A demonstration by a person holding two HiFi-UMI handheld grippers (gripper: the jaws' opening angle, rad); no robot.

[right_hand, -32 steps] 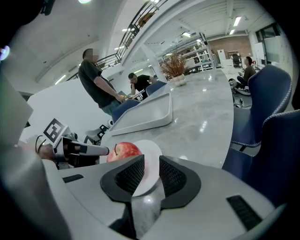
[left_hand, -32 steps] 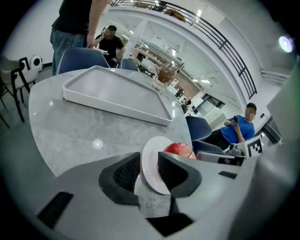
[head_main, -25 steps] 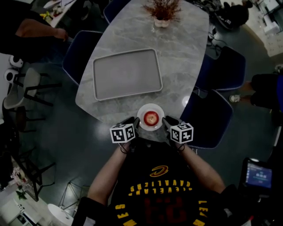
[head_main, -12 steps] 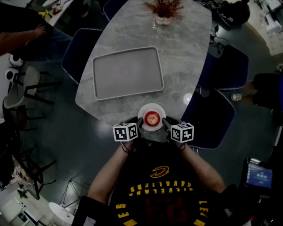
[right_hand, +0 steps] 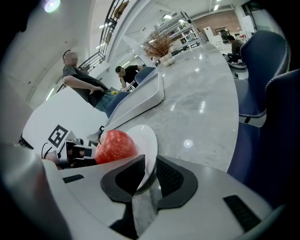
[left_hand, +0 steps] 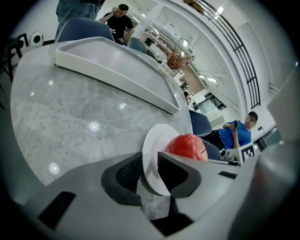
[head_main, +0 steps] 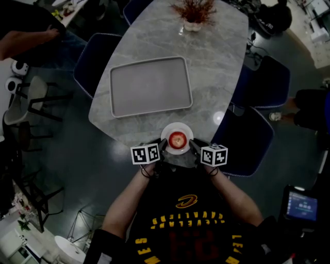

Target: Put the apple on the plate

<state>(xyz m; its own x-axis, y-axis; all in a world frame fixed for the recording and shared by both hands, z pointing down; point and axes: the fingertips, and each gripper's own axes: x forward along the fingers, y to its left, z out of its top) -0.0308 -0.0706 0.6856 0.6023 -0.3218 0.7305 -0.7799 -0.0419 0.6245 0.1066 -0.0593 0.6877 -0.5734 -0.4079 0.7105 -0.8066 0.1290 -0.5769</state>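
Observation:
A red apple (head_main: pixel 177 138) lies on a small white plate (head_main: pixel 177 127) at the near edge of the marble table (head_main: pixel 216 77). My left gripper (head_main: pixel 161 147) is shut on the plate's left rim, and my right gripper (head_main: pixel 193 146) is shut on its right rim. In the left gripper view the plate (left_hand: pixel 157 140) stands edge-on between the dark pads (left_hand: pixel 129 173) of the left gripper (left_hand: pixel 151 176), with the apple (left_hand: pixel 187 147) just behind. In the right gripper view the rim of the plate (right_hand: pixel 144 136) sits between the right gripper's (right_hand: pixel 149 174) pads, the apple (right_hand: pixel 116 145) to their left.
A large empty grey tray (head_main: pixel 150 85) lies mid-table beyond the plate. A potted dried plant (head_main: pixel 194 15) stands at the far end. Blue chairs (head_main: pixel 246 136) ring the table, one close at my right. People sit and stand around the room.

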